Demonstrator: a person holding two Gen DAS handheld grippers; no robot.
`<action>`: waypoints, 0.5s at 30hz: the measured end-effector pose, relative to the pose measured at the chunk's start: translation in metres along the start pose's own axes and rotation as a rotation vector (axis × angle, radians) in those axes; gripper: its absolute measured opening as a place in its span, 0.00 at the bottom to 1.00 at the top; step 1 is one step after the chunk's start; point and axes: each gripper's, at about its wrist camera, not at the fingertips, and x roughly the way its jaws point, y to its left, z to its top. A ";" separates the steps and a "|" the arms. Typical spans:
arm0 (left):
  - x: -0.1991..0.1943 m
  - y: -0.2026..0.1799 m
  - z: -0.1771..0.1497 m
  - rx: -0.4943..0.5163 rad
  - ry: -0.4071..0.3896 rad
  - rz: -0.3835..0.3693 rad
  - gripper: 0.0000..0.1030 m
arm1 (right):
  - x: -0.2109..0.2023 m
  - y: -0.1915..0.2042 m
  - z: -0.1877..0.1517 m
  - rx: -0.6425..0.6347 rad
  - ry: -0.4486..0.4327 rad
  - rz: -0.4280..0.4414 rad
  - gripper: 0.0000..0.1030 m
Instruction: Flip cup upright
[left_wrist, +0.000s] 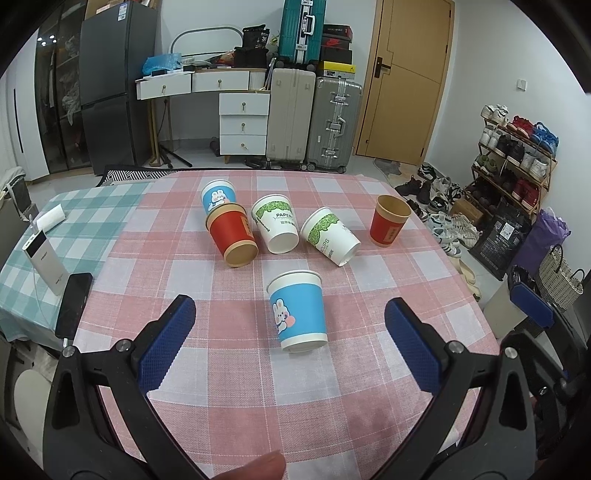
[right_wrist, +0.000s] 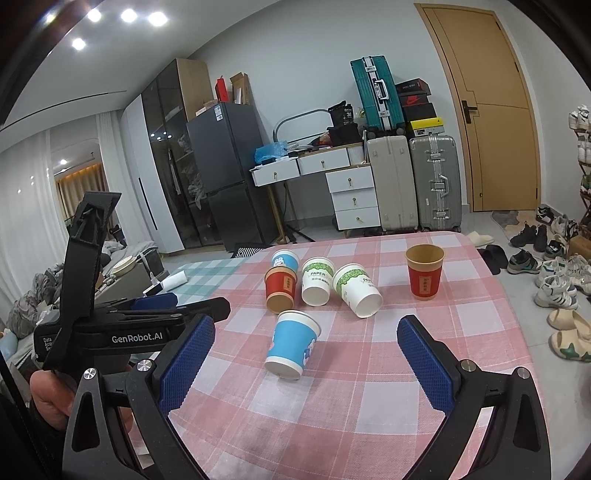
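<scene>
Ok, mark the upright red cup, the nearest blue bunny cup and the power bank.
upright red cup (left_wrist: 388, 230), left wrist view, red side wall.
nearest blue bunny cup (left_wrist: 299, 314), left wrist view, blue side.
power bank (left_wrist: 44, 264), left wrist view, white face.

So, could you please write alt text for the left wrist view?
Open left hand-held gripper points at a blue cup on a pink checked table. Behind it are four more tipped cups and one upright red cup.

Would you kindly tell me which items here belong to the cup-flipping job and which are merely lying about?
Job: near blue cup, red tipped cup, two green-print cups, far blue cup, upright red cup, left gripper, right gripper.

Lying about: power bank, phone, folded cloth.
</scene>
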 end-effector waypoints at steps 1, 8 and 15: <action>0.001 0.000 0.000 -0.001 0.003 -0.002 0.99 | 0.000 0.000 0.000 0.003 -0.001 -0.002 0.98; 0.005 -0.001 0.000 0.002 0.011 -0.007 0.99 | 0.000 -0.003 0.001 0.008 -0.004 -0.009 0.98; 0.020 -0.005 0.002 0.007 0.040 -0.012 0.99 | -0.001 -0.010 -0.002 0.003 -0.023 -0.054 0.98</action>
